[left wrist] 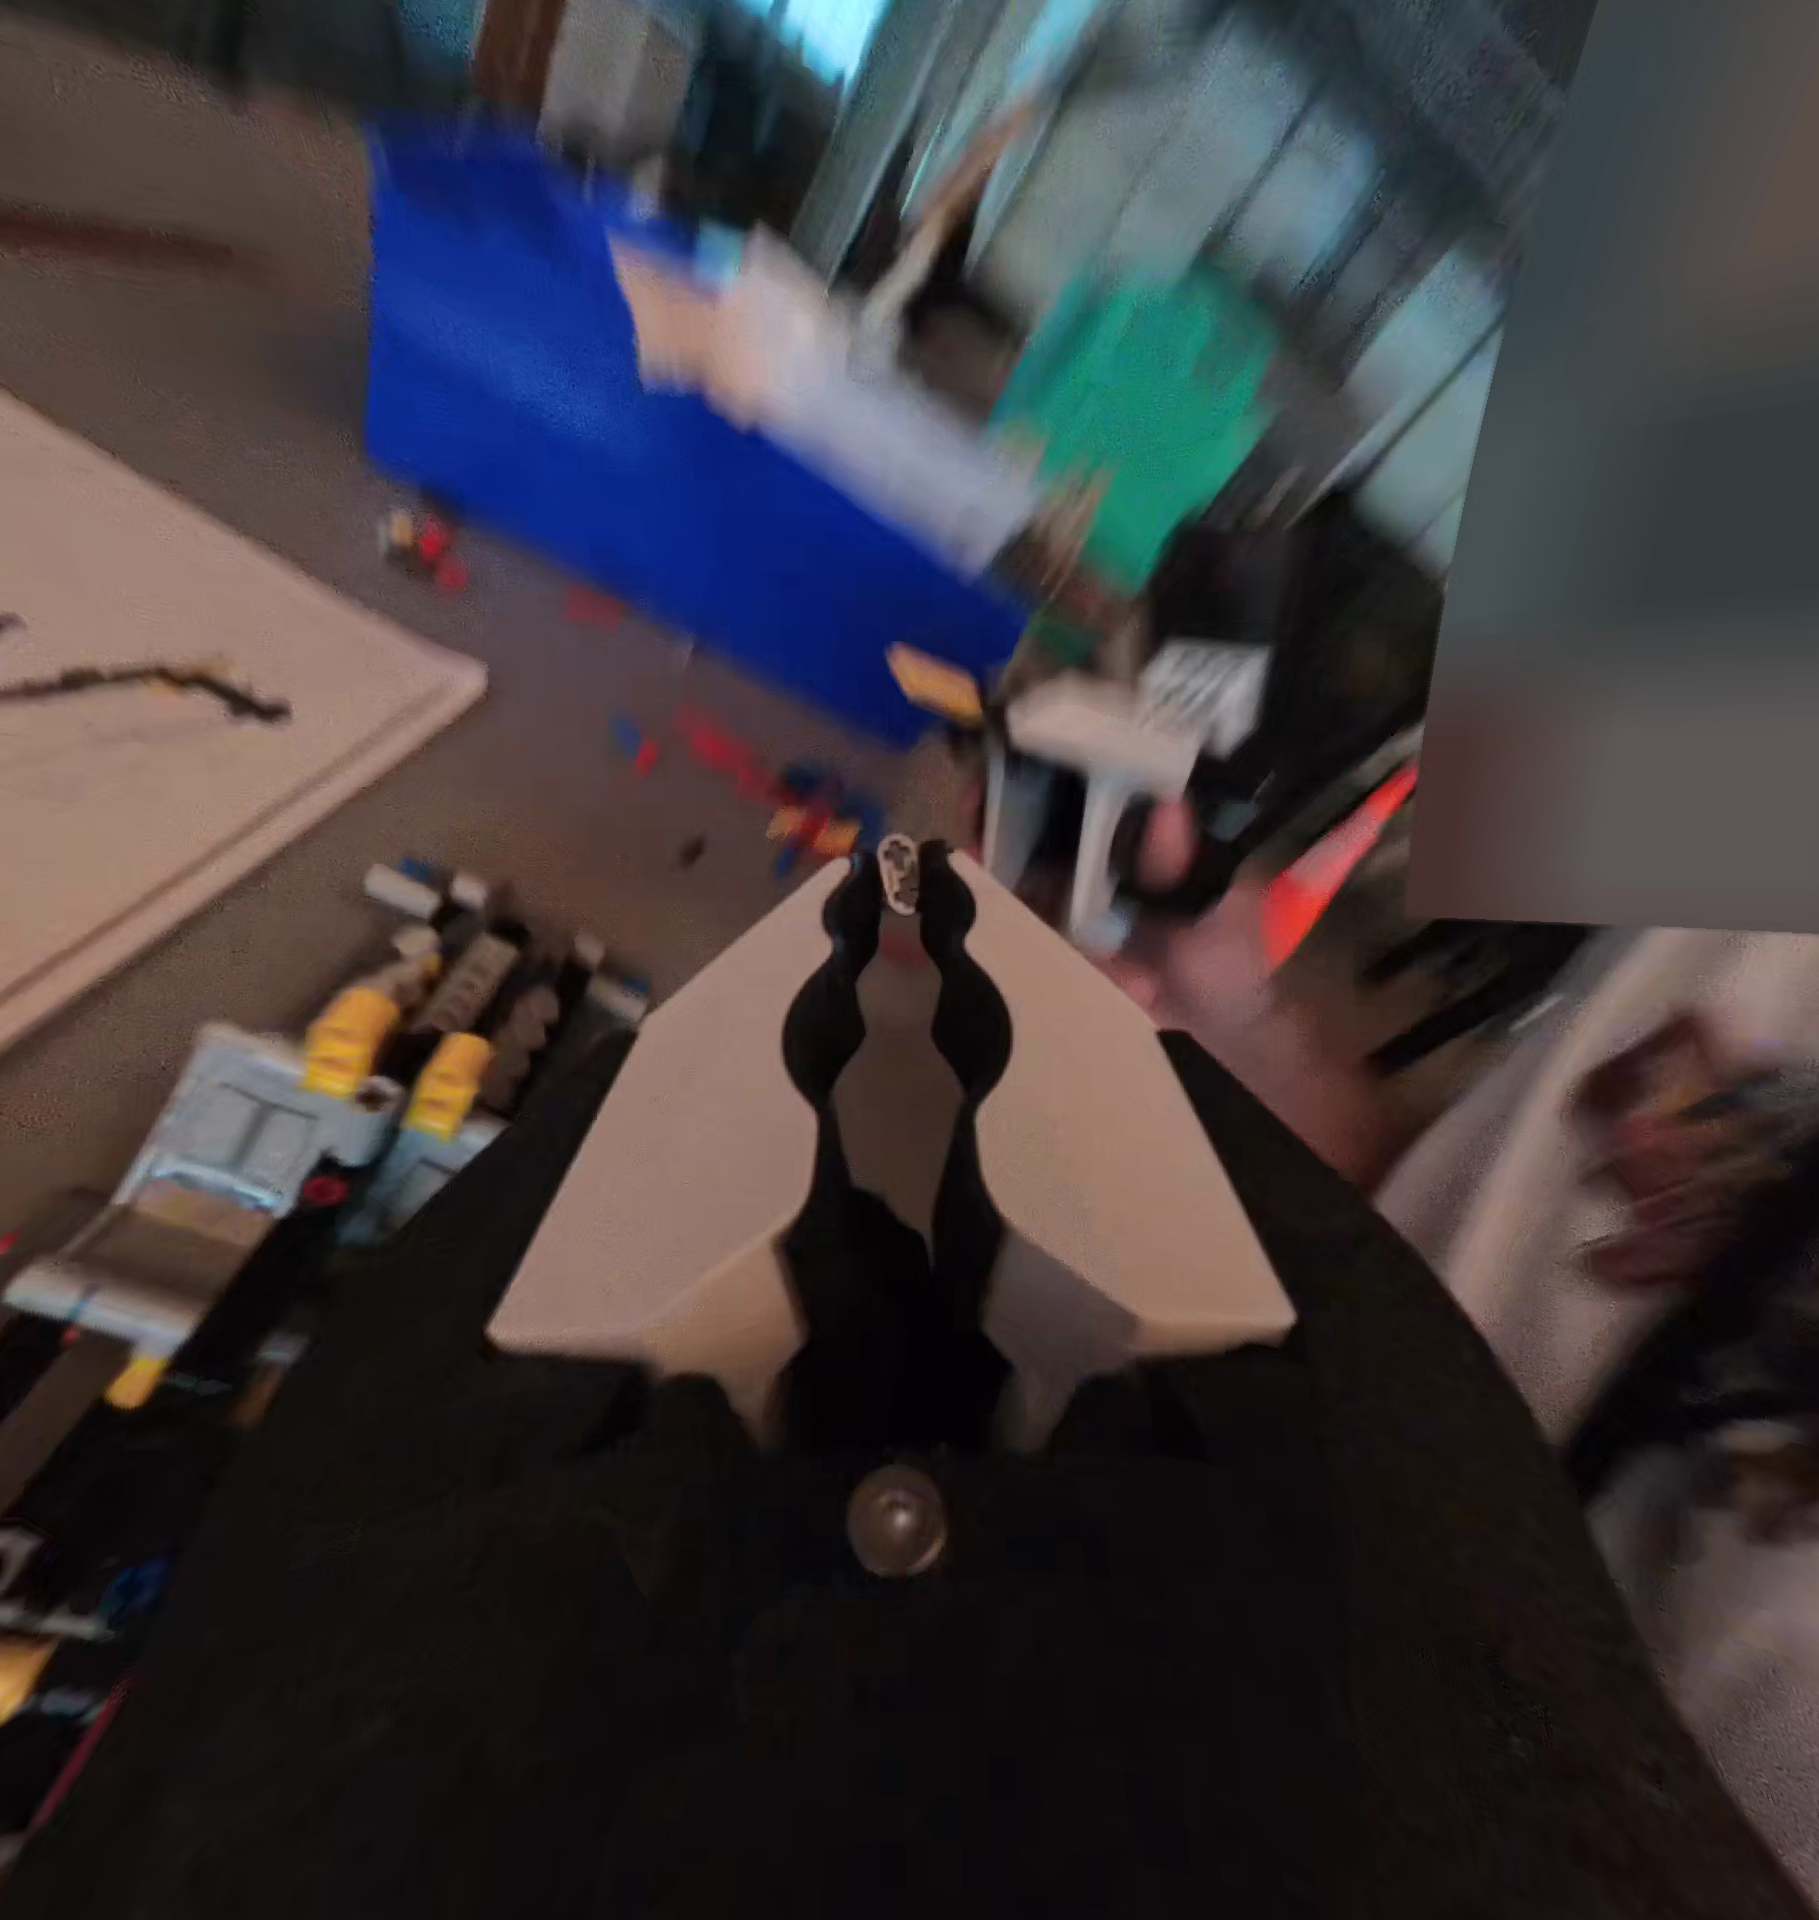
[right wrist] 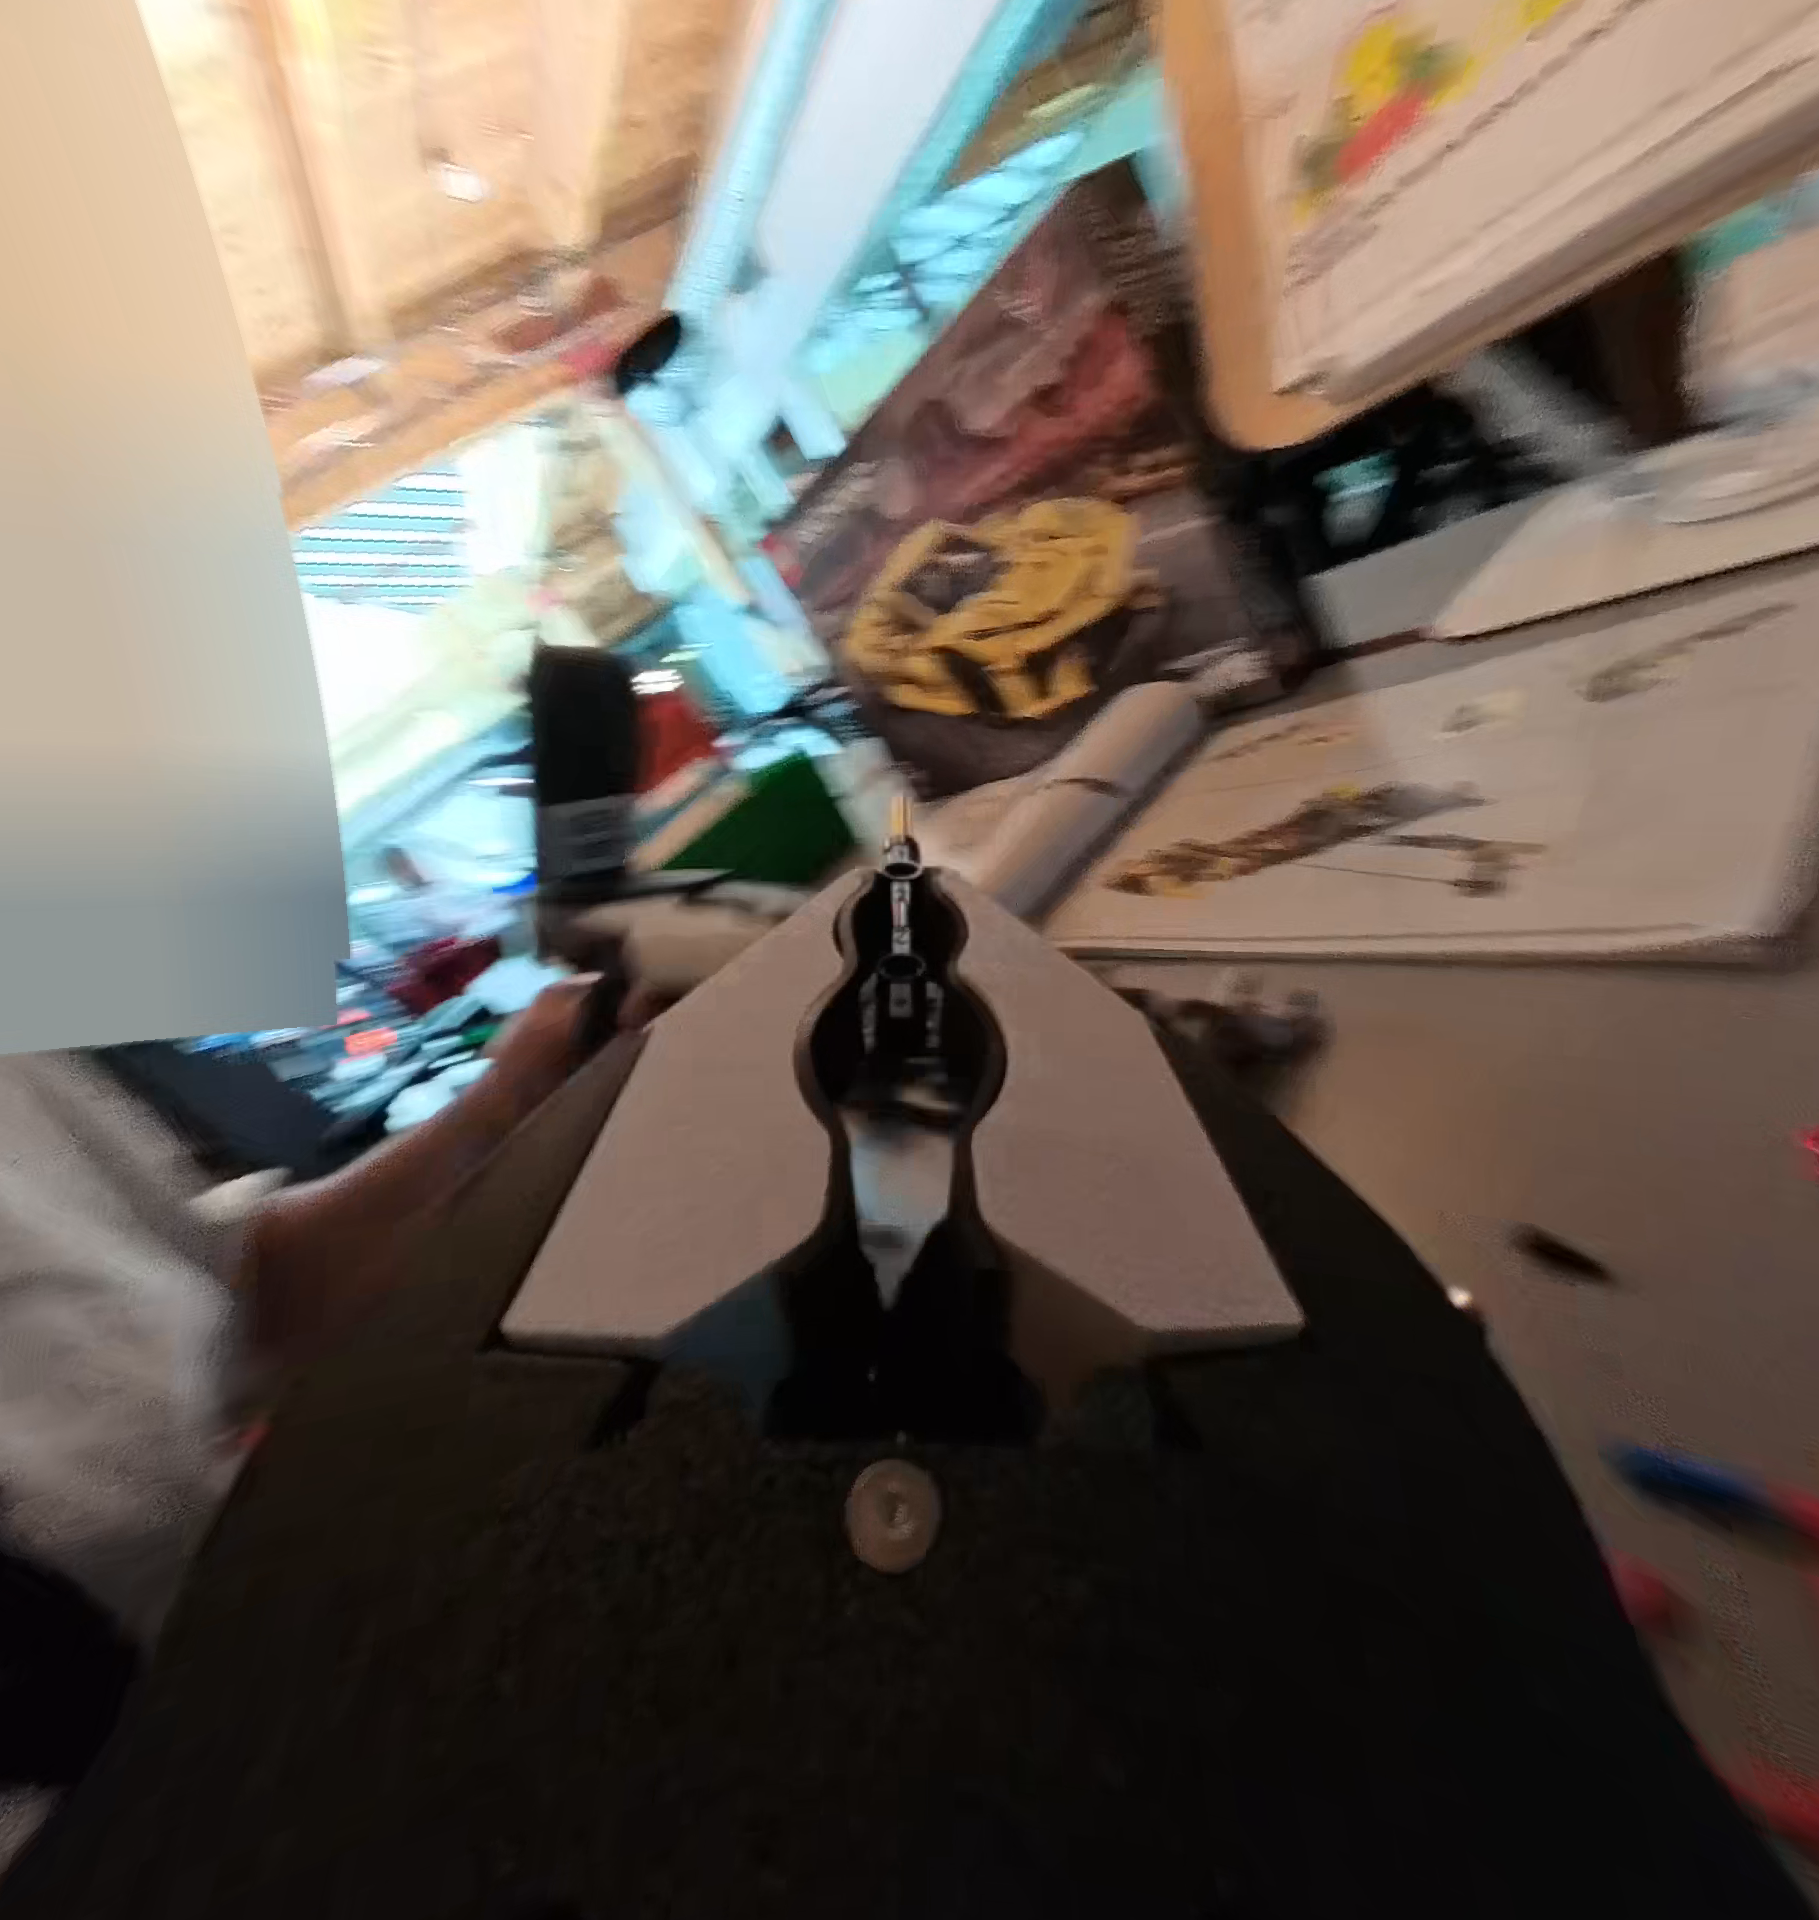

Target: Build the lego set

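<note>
My left gripper (left wrist: 900,883) fills the bottom of its view: black body, beige finger plates, jaws pinched narrow on a small light-grey lego piece (left wrist: 899,876) at the very tips. The piece is tiny, with holes in it; exact shape hard to read. Everything past the tips is motion-blurred.

Down-left of that gripper, on the grey carpet (left wrist: 261,436), sits the partly built model (left wrist: 292,1122), grey, black and yellow; its lower end is cut off by the frame edge and hidden behind my gripper body. Loose bricks (left wrist: 780,779), red, blue and yellow, are scattered on the carpet beyond the tips, too smeared to count. A blue box (left wrist: 572,416) stands behind them, its right side covered by blurred pale and green shapes I can't identify. An open instruction booklet (left wrist: 136,707) lies at the left, cut off by the edge.

My right gripper (right wrist: 897,862) has its jaws nearly together, clamped on a thin dark lego assembly (right wrist: 897,935) running along the gap, with a small gold-coloured tip (right wrist: 899,816) poking out past the fingertips. What the assembly is made of I can't tell; it's dark against dark.

A hand (right wrist: 417,1174) shows at the left of that view, blurred, partly behind the gripper body. Open instruction pages (right wrist: 1456,831) lie to the right, a dark box with a yellow picture (right wrist: 998,623) behind them. A few blurred red and blue pieces (right wrist: 1715,1496) lie at the right edge.
</note>
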Tool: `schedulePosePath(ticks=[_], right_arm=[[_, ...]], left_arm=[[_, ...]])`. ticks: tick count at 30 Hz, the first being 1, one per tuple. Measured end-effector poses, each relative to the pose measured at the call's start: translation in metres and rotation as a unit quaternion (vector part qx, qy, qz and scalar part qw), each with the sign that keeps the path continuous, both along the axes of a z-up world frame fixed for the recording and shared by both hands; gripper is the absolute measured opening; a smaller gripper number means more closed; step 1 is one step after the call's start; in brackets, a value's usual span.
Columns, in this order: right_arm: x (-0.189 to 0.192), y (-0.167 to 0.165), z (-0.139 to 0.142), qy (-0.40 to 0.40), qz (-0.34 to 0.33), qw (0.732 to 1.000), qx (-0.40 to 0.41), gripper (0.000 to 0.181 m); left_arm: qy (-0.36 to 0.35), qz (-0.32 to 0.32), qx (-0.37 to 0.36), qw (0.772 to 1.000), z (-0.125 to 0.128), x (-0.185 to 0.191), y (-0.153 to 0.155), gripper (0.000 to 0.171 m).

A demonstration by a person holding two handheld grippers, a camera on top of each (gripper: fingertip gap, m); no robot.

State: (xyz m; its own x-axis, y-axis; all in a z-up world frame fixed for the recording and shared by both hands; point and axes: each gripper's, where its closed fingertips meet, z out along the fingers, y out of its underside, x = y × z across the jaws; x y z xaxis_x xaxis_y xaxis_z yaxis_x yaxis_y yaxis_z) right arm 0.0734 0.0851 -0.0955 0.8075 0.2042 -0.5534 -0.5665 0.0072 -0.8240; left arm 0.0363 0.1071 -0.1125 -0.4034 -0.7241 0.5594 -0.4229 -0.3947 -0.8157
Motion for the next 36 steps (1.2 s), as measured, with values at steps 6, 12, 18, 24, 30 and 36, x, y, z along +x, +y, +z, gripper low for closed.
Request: schedulePosePath(ticks=[6,12,18,24,30,36], right_arm=[[-0.056,0.023,0.023,0.047,0.165,0.984,0.044,0.005],[-0.064,0.028,0.027,0.061,0.174,0.981,0.053,0.005],[-0.067,0.027,0.025,0.067,0.185,0.979,0.049,0.005],[-0.068,0.026,0.023,0.066,0.184,0.980,0.046,0.005],[-0.068,0.028,0.019,0.051,0.179,0.982,0.035,0.005],[-0.068,0.028,0.018,0.045,0.175,0.983,0.032,0.005]], left_arm=[[-0.121,-0.015,-0.212,0.970,0.052,-0.037,0.050,0.004],[-0.121,-0.063,-0.215,0.967,0.053,-0.047,0.031,0.004],[-0.121,-0.068,-0.213,0.967,0.052,-0.045,0.026,0.004],[-0.108,-0.070,-0.187,0.974,0.047,-0.044,0.026,0.004],[-0.099,-0.082,-0.192,0.973,0.045,-0.045,0.026,0.004],[-0.094,-0.087,-0.197,0.972,0.043,-0.046,0.026,0.004]])
